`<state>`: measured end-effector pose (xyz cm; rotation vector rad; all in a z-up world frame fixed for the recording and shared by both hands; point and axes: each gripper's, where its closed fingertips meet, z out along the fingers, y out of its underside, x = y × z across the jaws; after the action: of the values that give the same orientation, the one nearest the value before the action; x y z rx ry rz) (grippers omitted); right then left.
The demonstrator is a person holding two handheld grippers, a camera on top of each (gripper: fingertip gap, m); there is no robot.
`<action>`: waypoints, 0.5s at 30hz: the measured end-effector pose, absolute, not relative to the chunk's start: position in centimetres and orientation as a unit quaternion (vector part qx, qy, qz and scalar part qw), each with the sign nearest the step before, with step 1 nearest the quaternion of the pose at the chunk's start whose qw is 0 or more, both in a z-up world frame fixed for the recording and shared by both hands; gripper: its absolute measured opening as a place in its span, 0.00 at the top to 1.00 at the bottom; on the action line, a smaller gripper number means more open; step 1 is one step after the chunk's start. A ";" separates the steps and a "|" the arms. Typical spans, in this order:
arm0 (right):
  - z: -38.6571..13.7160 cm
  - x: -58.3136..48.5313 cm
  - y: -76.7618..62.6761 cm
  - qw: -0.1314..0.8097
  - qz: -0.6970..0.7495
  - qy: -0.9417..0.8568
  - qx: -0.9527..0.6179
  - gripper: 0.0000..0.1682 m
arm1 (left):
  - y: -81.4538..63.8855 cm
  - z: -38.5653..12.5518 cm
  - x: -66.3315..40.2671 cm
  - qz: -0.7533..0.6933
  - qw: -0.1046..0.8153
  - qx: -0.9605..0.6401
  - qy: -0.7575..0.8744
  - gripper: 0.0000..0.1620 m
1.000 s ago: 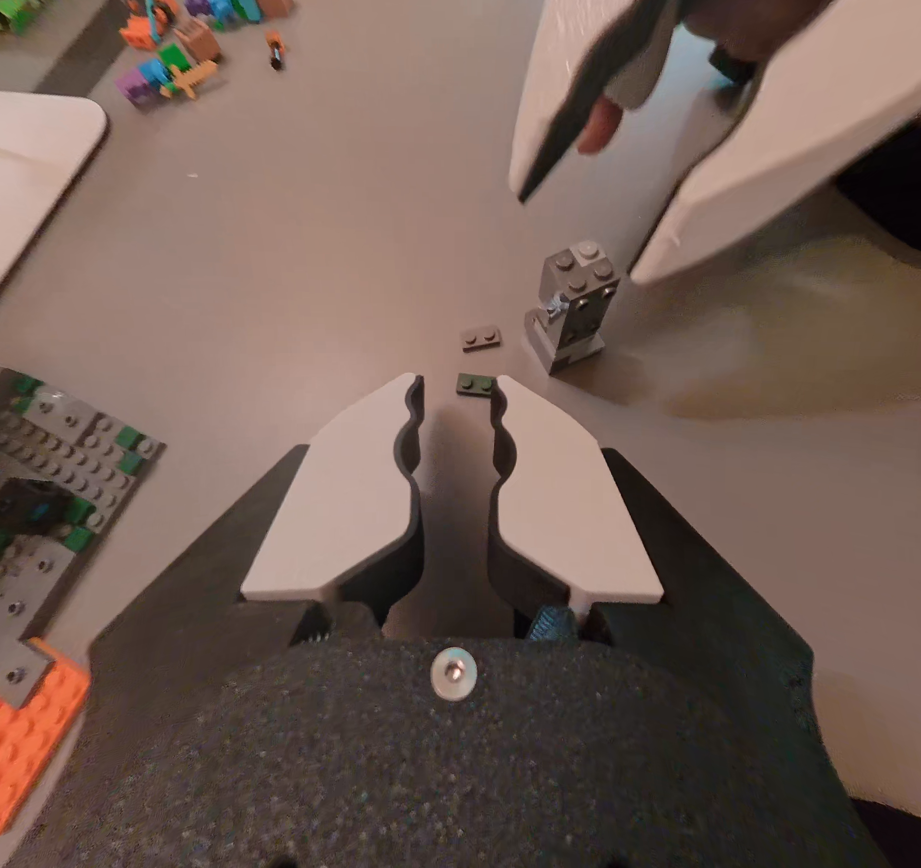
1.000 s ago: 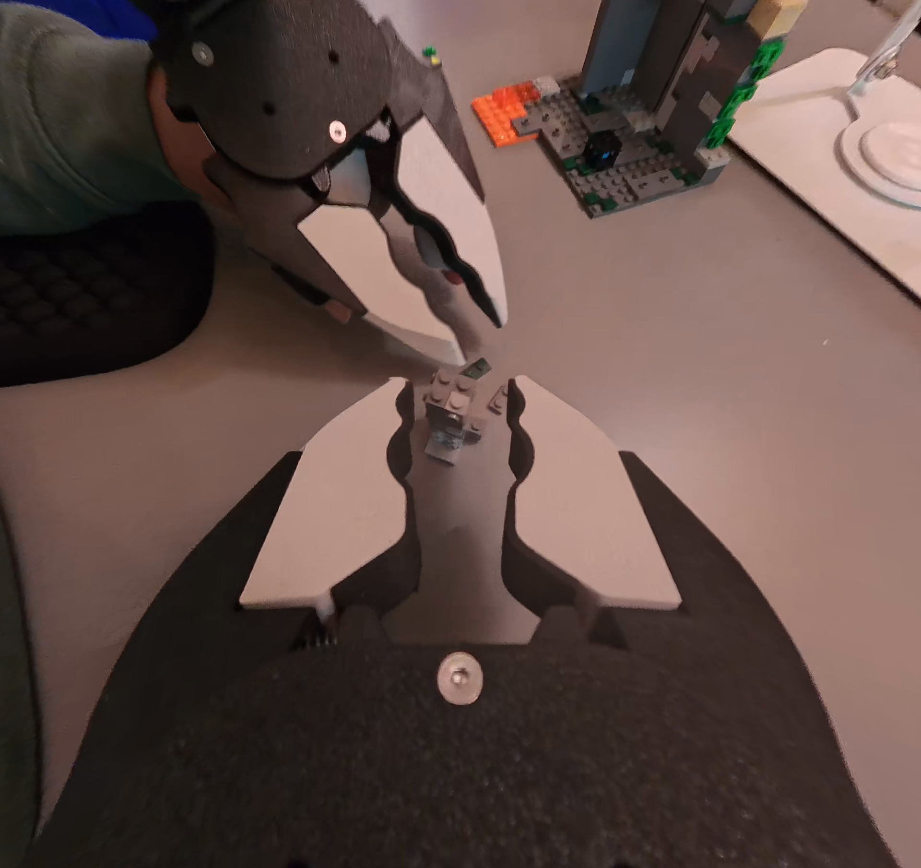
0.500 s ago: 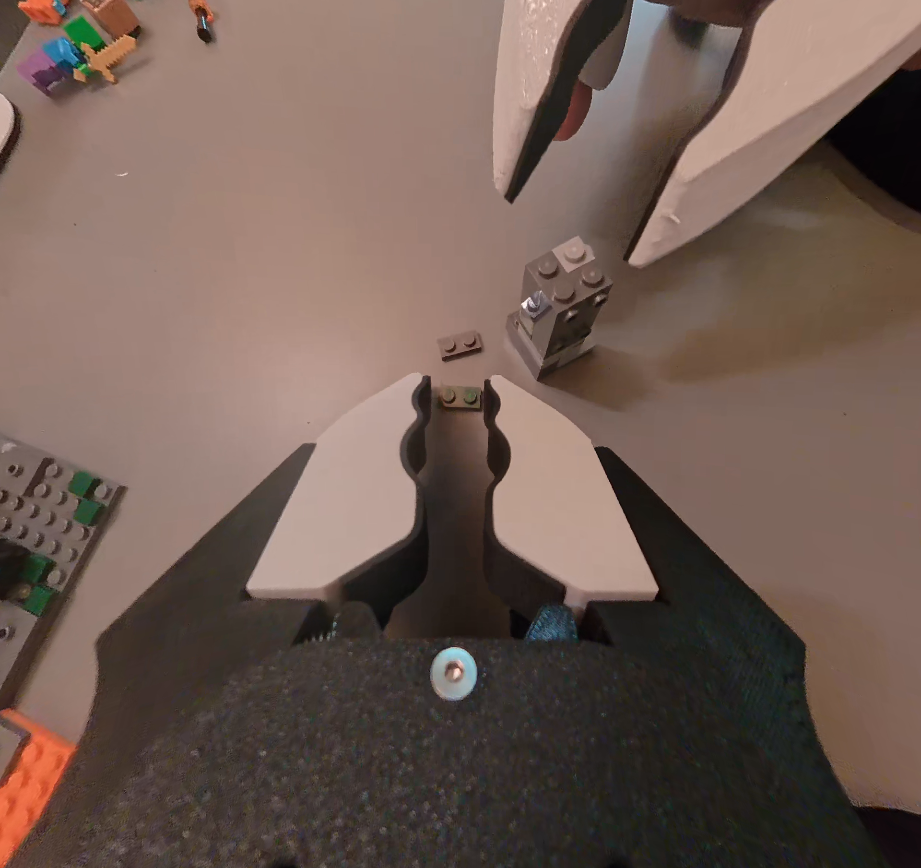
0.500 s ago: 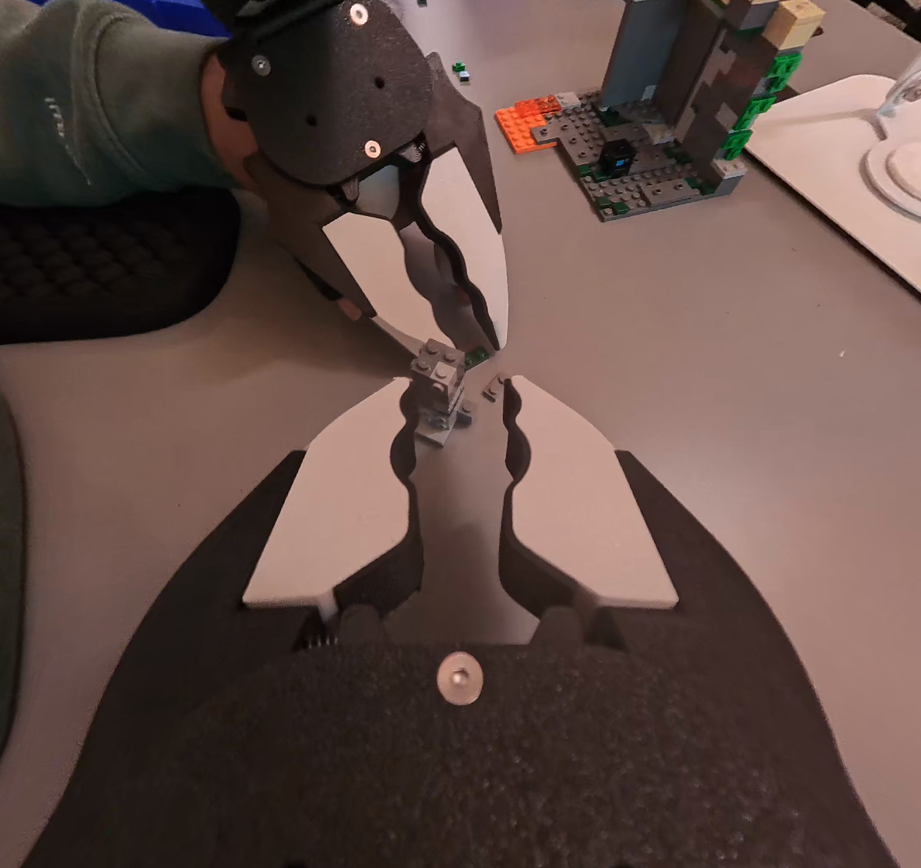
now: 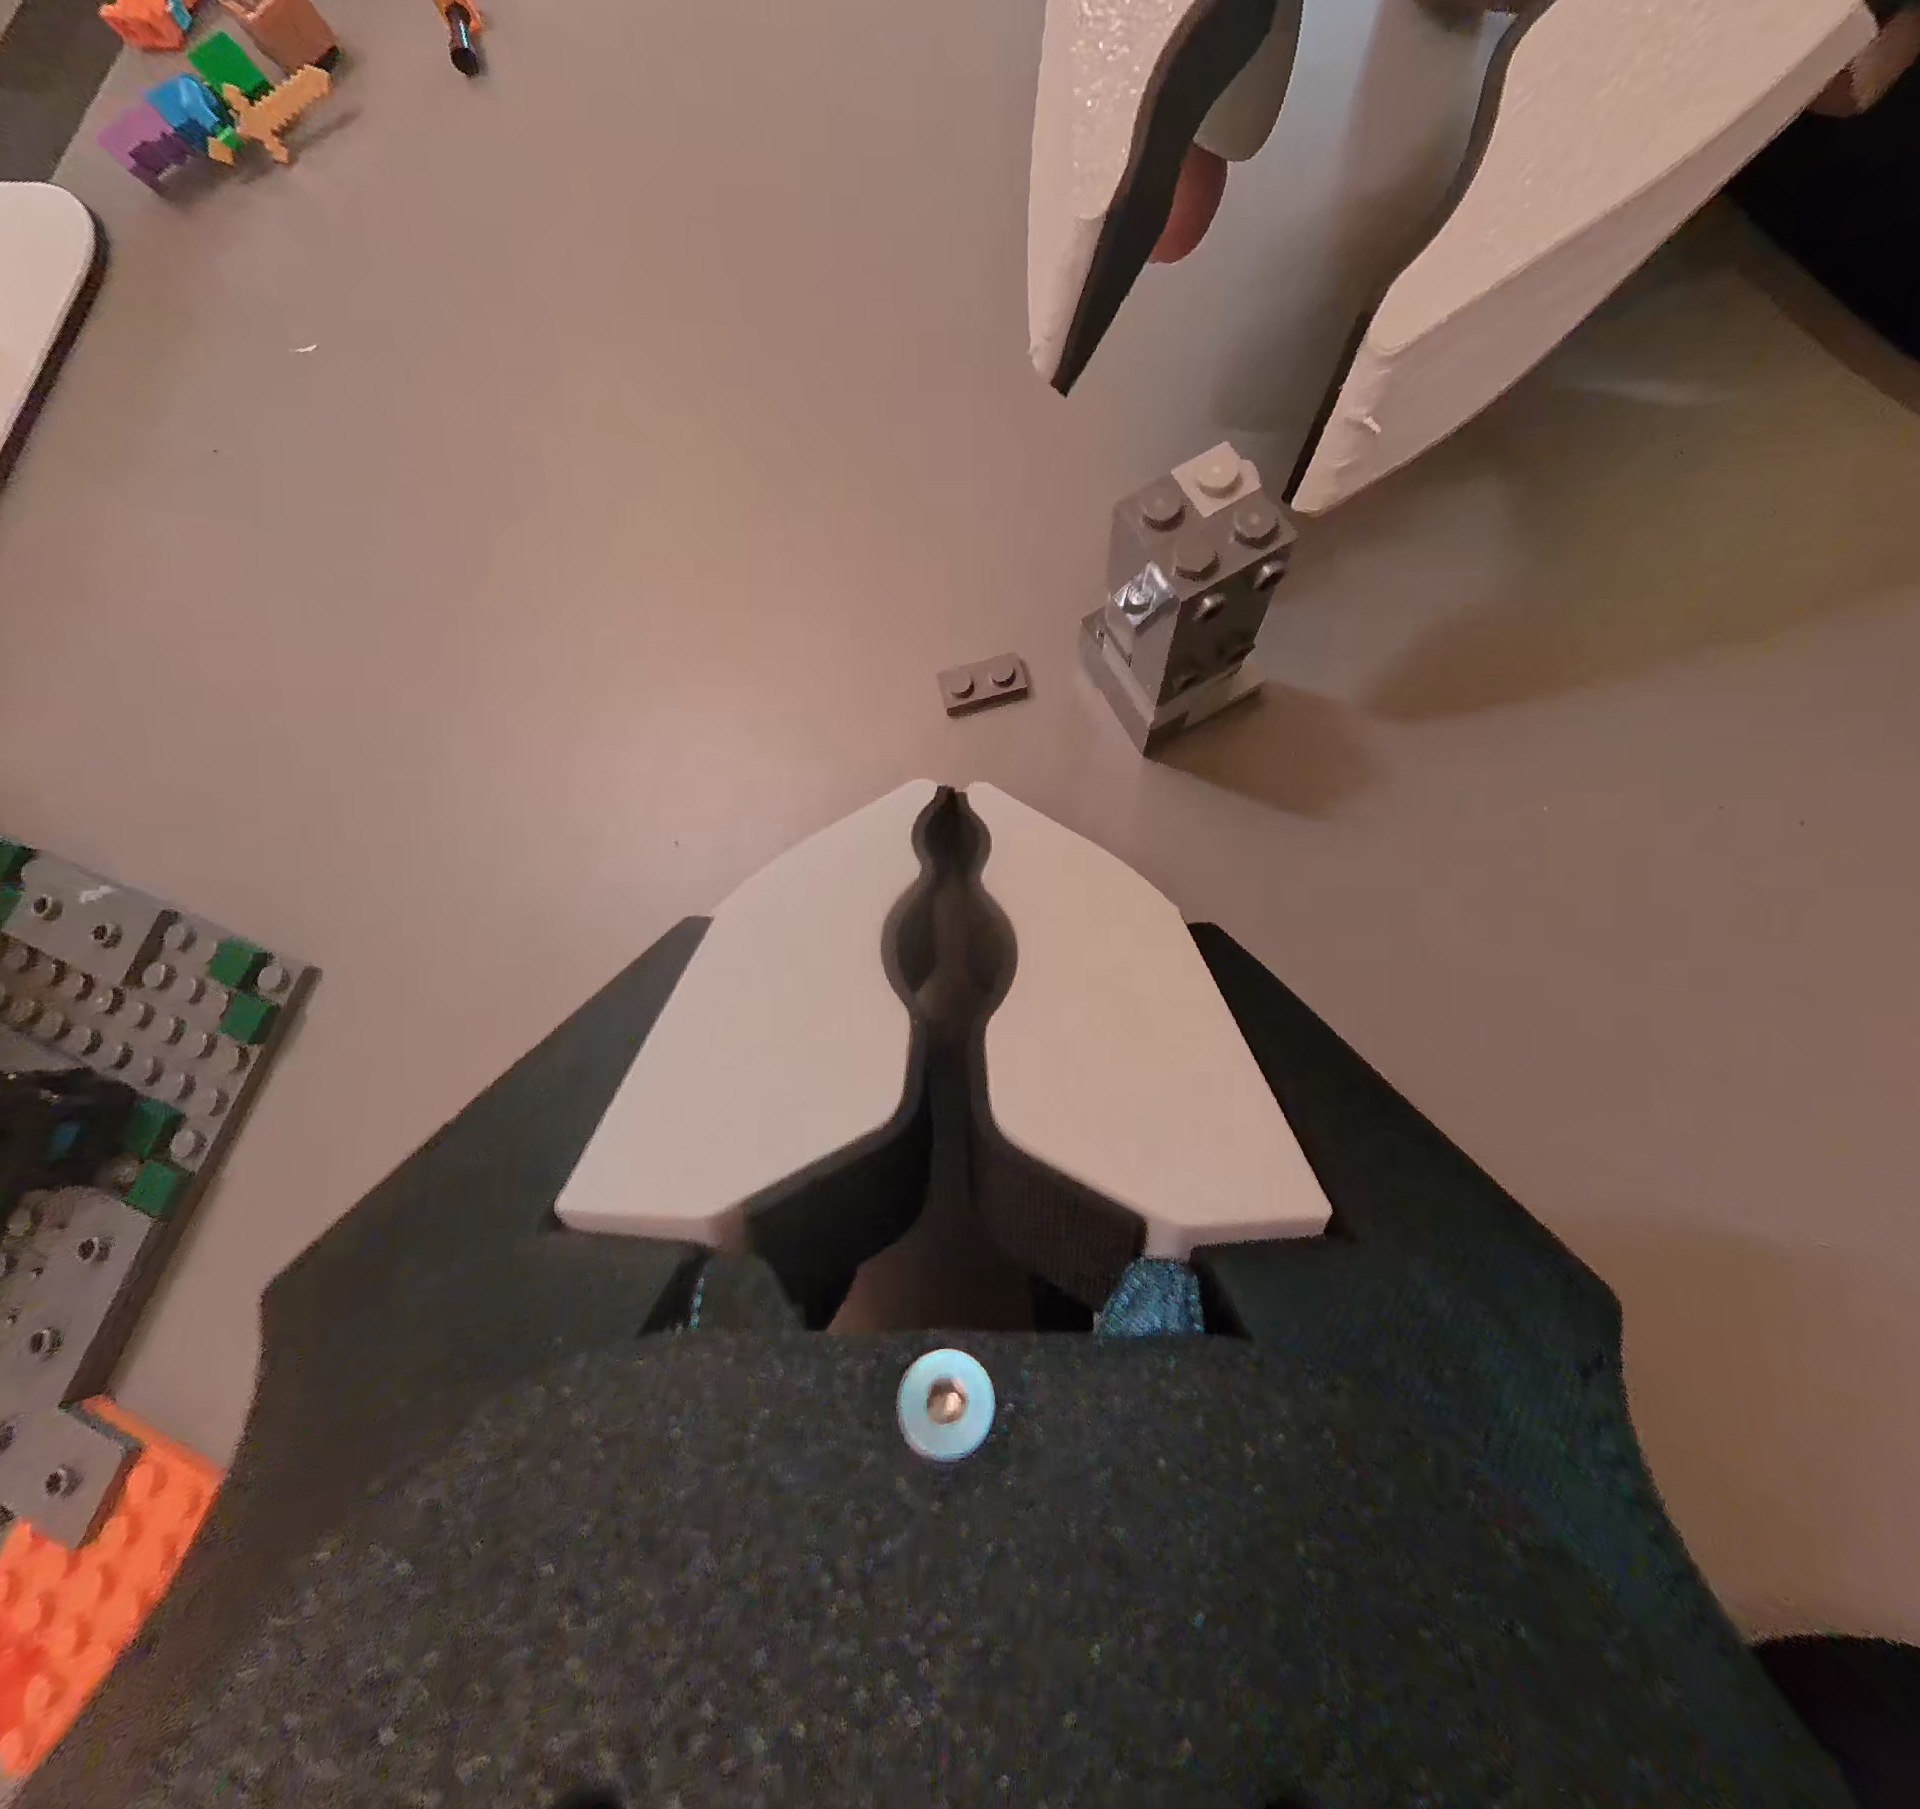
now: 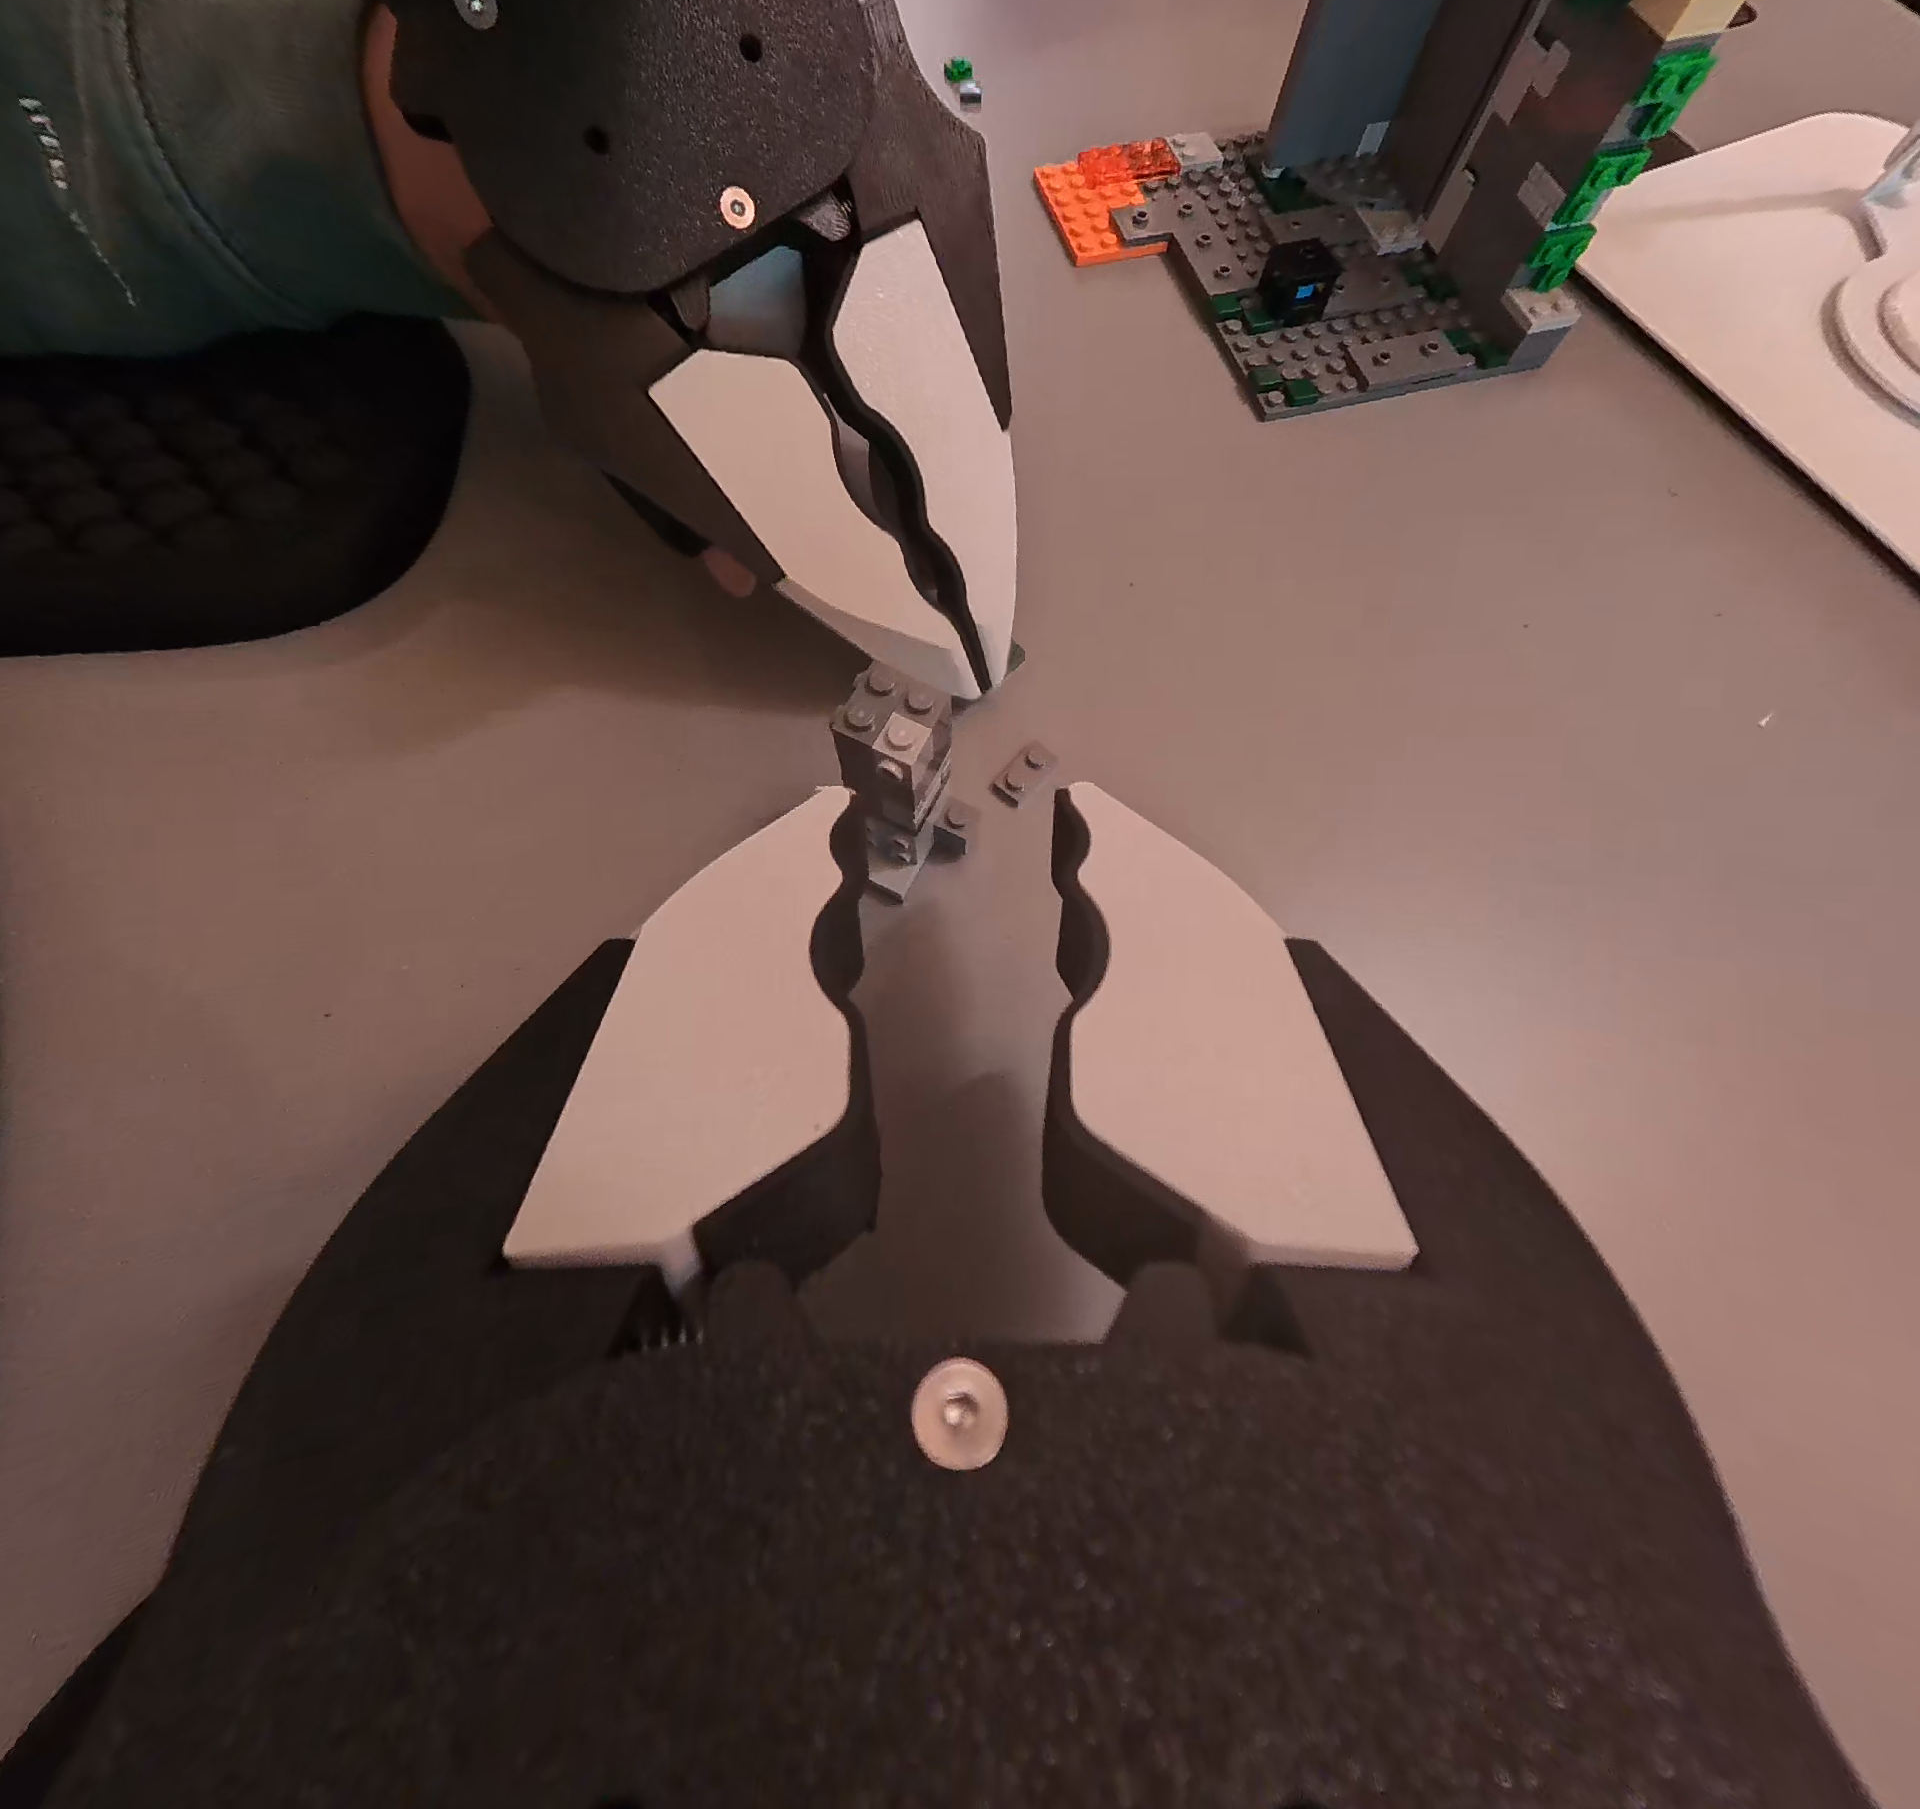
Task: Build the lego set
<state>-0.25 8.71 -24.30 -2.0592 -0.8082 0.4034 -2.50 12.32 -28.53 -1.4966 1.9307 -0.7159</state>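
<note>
White L gripper (image 6: pixel 987 684) tips closed at table, maybe pinching green plate (image 6: pixel 1013 658); R gripper (image 6: pixel 951 803) open, straddling grey stack (image 6: pixel 899 772).

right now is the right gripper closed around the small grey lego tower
No, the right gripper is open, its fingers apart beside the small grey tower.

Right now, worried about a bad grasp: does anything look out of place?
The left gripper is shut tip to tip, yet a small dark green flat brick peeks out beside its tips, not clearly between them; whether it is held is unclear. Nothing else stands out.
</note>
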 end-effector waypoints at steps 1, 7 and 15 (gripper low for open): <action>-24.4 -0.2 8.7 0.431 0.161 -0.324 -0.827 0.80 | 12.4 -28.4 -2.6 -0.270 0.294 -0.563 0.724 1.00; -24.4 -0.3 8.6 0.434 0.168 -0.324 -0.824 0.80 | 12.5 -27.9 -3.0 -0.275 0.295 -0.561 0.723 1.00; -24.9 -0.6 8.2 0.427 0.167 -0.336 -0.823 0.80 | 12.7 -28.0 -3.8 -0.272 0.279 -0.564 0.728 0.90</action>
<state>-0.59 8.20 -24.88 -2.0565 -0.8397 0.4181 -3.84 12.67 -27.98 -1.5121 1.9538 -0.7300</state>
